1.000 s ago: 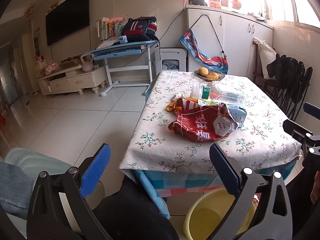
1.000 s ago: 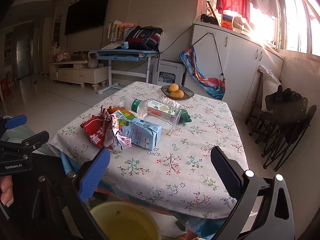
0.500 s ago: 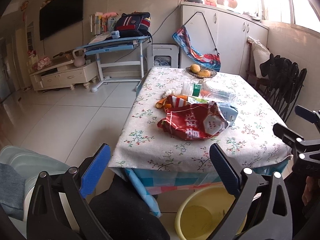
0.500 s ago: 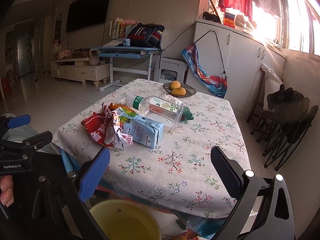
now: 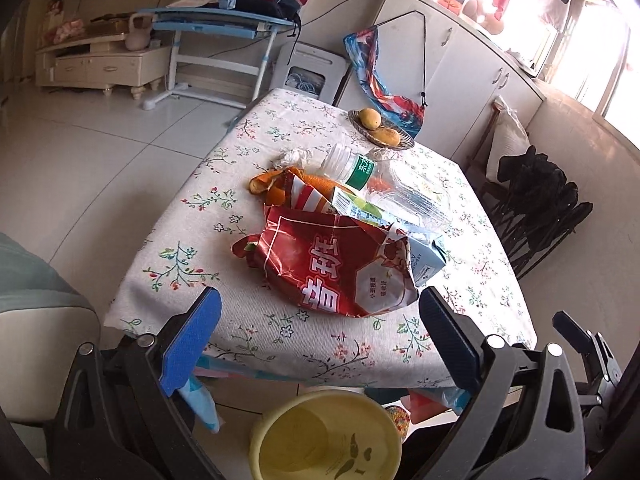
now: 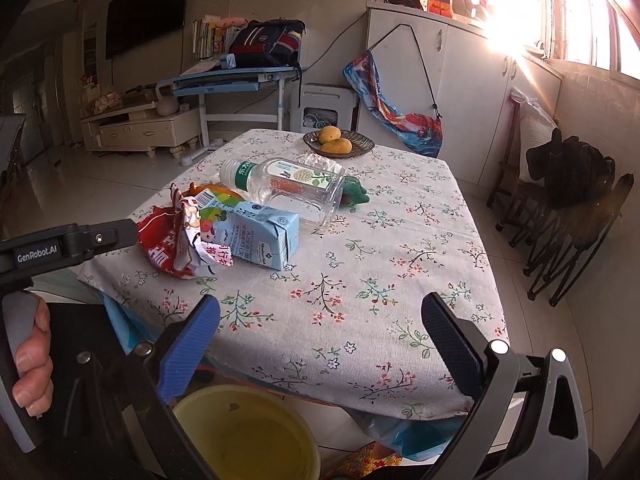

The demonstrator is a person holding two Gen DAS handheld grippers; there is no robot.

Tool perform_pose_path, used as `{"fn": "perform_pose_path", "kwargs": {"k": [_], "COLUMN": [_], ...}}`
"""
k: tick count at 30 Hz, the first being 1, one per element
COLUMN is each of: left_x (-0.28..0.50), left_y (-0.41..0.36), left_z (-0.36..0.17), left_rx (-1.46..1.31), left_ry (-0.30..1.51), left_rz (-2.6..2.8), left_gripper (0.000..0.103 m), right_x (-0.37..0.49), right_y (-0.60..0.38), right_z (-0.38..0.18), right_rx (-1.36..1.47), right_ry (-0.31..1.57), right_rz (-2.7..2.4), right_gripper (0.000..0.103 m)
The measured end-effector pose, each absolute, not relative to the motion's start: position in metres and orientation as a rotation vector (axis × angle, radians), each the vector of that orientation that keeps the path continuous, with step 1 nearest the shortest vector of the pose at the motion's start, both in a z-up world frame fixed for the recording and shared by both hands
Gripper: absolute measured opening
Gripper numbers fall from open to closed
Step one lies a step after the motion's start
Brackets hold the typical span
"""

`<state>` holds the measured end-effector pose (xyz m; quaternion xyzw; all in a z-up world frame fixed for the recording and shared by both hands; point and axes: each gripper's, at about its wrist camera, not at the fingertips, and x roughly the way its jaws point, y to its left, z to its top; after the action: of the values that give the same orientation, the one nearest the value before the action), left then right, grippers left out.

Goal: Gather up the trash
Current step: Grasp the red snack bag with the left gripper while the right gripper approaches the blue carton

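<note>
A crumpled red snack bag (image 5: pixel 332 268) (image 6: pixel 172 244) lies near the table's front edge. Behind it are a light blue milk carton (image 6: pixel 256 236) (image 5: pixel 428 258), a clear plastic bottle (image 6: pixel 284 182) (image 5: pixel 384 184) on its side, orange peel (image 5: pixel 272 186) and a white crumpled tissue (image 5: pixel 296 156). A yellow bucket (image 5: pixel 326 436) (image 6: pixel 244 432) stands on the floor below the table edge. My left gripper (image 5: pixel 320 336) is open and empty, just in front of the red bag. My right gripper (image 6: pixel 320 340) is open and empty over the table's front edge.
The table has a floral cloth (image 6: pixel 380 248). A woven dish with two mangoes (image 6: pixel 338 144) (image 5: pixel 380 130) sits at the far side. Folded black chairs (image 6: pixel 572 208) stand to the right, white cupboards (image 6: pixel 440 92) behind, a blue desk (image 6: pixel 236 80) at the back left.
Both grippers have moved closer to the table and tilted down. The trash pile looms larger. Both stay open and empty.
</note>
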<state>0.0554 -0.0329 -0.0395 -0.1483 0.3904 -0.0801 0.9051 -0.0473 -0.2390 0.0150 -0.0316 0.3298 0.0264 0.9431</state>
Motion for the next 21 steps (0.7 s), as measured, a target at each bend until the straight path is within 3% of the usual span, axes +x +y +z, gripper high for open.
{"fn": "perform_pose_path", "kwargs": {"k": [5, 7, 12, 16, 21], "left_x": [0.087, 0.097, 0.117, 0.126, 0.122], "left_y": [-0.024, -0.023, -0.033, -0.034, -0.034], "left_z": [-0.064, -0.072, -0.082, -0.085, -0.073], "left_rx": [-0.457, -0.485, -0.477, -0.462, -0.396], "left_ry": [0.891, 0.908, 0.948, 0.968, 0.938], "left_rz": [-0.119, -0.096, -0.096, -0.127, -0.185], "left_gripper": [0.095, 0.091, 0.065, 0.033, 0.017], "right_x": [-0.045, -0.044, -0.040, -0.036, -0.032], "right_y": [-0.244, -0.245, -0.248, -0.250, -0.248], "right_z": [0.012, 0.011, 0.010, 0.007, 0.004], "right_rx": [-0.038, -0.026, -0.003, 0.010, 0.021], "right_ry": [0.689, 0.696, 0.707, 0.720, 0.733], "right_rz": [0.065, 0.071, 0.079, 0.086, 0.096], "right_gripper": [0.097, 0.097, 0.097, 0.097, 0.097]}}
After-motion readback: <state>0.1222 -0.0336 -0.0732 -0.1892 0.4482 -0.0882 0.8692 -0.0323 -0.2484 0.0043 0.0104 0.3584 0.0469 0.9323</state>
